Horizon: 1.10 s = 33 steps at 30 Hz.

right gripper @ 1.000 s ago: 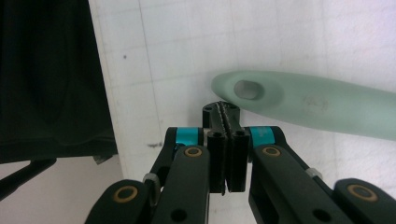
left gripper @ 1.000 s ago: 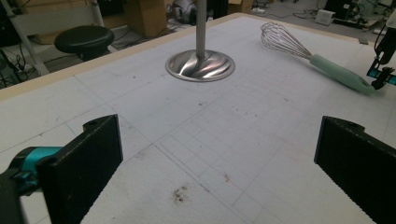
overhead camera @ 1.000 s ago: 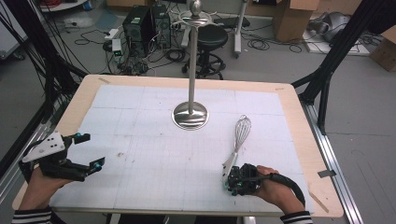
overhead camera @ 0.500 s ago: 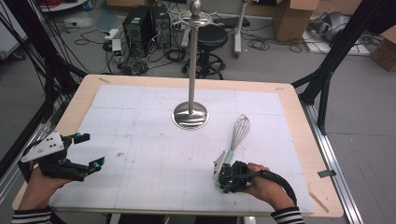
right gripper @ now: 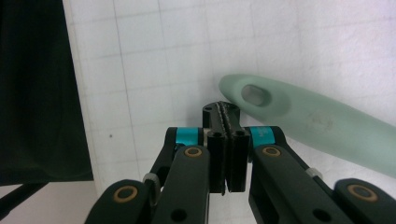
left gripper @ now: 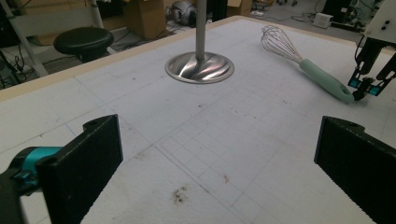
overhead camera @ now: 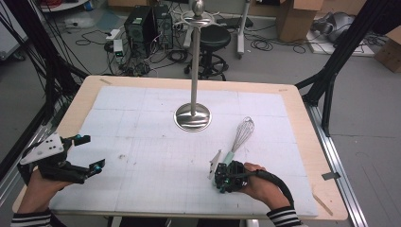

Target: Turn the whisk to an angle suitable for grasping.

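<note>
Apparently empty, right hand-held gripper (right gripper: 226, 114) pressed together just beside whisk (right gripper: 317, 126).

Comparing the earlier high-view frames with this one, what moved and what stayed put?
The right gripper slid leftward along the near edge of the table and now sits at the handle end of the whisk, its fingers pressed together on nothing. It took hold of nothing and let go of nothing. The whisk, the metal stand and the open left gripper stayed where they were.
</note>
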Available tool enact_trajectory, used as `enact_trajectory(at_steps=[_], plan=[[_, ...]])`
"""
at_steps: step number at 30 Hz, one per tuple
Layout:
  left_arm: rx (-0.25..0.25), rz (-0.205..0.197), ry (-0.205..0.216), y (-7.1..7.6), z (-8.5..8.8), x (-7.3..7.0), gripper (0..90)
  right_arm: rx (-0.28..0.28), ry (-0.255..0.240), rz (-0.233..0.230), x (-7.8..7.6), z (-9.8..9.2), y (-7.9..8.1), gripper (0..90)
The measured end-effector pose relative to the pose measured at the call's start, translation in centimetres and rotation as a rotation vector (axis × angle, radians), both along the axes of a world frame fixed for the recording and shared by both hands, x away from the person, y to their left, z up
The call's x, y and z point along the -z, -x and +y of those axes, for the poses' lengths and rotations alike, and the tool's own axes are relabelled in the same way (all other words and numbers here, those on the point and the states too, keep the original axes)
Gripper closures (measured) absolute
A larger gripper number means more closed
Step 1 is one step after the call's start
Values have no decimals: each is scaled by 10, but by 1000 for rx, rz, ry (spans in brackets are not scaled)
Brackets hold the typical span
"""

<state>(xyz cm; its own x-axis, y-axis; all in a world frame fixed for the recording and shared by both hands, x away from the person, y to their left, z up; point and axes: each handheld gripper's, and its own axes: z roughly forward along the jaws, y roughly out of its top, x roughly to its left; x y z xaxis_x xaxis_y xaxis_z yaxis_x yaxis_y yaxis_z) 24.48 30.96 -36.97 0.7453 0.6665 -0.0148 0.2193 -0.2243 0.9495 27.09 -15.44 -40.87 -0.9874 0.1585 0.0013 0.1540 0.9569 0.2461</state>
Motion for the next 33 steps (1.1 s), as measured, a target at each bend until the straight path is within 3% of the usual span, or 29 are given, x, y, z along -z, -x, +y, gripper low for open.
enact_trajectory(at_steps=[33], plan=[[16, -4, -2, 1, -3, -2, 17, 44, -49, -78, 3, 30, -18, 897]])
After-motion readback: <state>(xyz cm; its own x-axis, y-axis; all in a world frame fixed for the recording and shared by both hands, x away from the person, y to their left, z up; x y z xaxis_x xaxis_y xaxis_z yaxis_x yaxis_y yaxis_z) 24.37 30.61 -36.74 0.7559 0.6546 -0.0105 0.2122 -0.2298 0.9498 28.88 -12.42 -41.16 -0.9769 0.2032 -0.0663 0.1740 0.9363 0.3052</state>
